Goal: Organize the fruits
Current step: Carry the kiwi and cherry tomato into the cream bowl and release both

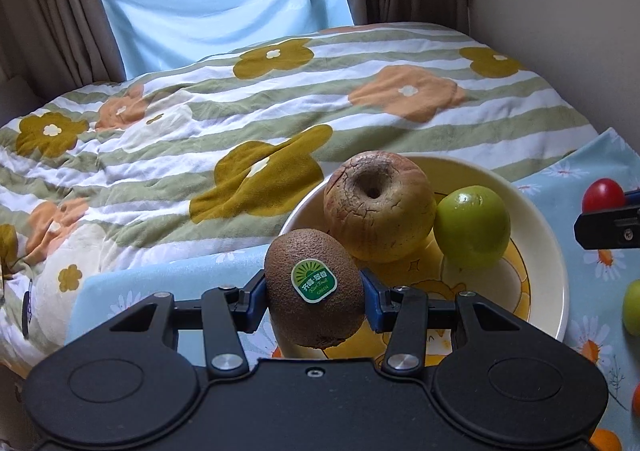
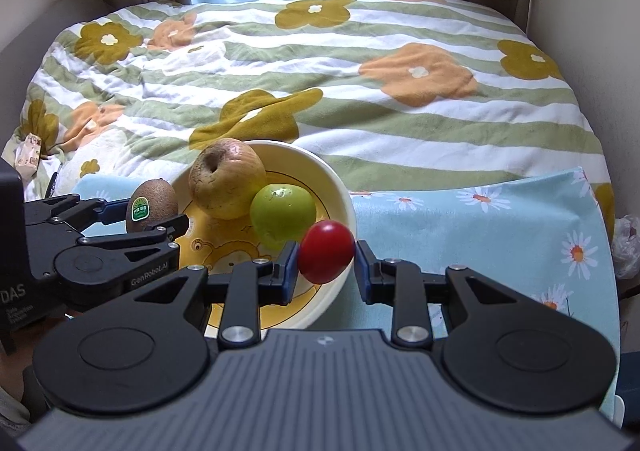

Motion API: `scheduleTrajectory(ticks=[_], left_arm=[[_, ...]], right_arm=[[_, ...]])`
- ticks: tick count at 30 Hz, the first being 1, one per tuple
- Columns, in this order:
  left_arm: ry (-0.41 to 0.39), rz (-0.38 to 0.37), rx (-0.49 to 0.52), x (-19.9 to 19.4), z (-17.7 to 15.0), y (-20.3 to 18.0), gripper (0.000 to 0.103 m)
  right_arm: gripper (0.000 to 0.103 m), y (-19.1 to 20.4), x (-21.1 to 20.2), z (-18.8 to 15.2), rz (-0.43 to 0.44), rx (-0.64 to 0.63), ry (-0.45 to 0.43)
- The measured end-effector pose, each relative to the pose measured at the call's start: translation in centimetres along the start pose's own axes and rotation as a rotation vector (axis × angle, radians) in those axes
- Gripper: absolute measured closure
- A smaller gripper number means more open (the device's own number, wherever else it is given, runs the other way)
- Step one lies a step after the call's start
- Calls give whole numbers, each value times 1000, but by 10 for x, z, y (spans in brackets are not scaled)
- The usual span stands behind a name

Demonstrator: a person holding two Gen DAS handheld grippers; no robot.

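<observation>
The kiwi (image 1: 314,287), sticker facing the camera, sits clamped between the blue pads of the left gripper (image 1: 315,299), above the bowl's (image 1: 558,275) near-left rim. The red tomato (image 2: 326,257) sits between the right gripper's (image 2: 325,271) pads, touching both, over the bowl's right rim. Inside the bowl lie a wrinkled apple (image 1: 378,207) and, to its right, a green fruit (image 1: 472,227), touching.

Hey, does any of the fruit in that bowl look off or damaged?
Yes. The apple at the back of the yellow bowl looks shrivelled: brown, cracked, wrinkled skin around its stem pit. The green fruit beside it looks smooth and sound.
</observation>
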State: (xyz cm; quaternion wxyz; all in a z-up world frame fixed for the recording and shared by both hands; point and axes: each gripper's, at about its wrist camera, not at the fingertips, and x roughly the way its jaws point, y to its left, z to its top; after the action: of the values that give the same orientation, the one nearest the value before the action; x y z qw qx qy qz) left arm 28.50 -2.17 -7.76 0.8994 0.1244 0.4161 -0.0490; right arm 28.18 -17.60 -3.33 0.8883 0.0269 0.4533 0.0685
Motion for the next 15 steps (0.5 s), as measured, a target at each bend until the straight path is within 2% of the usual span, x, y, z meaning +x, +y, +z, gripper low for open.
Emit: scheduleTrajectory(ticks=[4,10,11,12,14,15], left_arm=[[2,27,65,7,-1,-10,51],[-2,53,90,12,1,-15,50],[-7,49,82,12,1,-14,44],[-17,42,74,10,2,-13,29],[-45,41,61,4,3,-12,11],[-58,40,60,0,4,-11,11]], right_arm=[[59,-2,7,2,-7,11,14],[59,-2,10,2,-12,14,22],[59,-2,10,2,-13,14,21],[59,-2,10,2,-13,14,20],[59,-3,11,2,-13,14,20],[59,-4,11,3,-12,14,20]])
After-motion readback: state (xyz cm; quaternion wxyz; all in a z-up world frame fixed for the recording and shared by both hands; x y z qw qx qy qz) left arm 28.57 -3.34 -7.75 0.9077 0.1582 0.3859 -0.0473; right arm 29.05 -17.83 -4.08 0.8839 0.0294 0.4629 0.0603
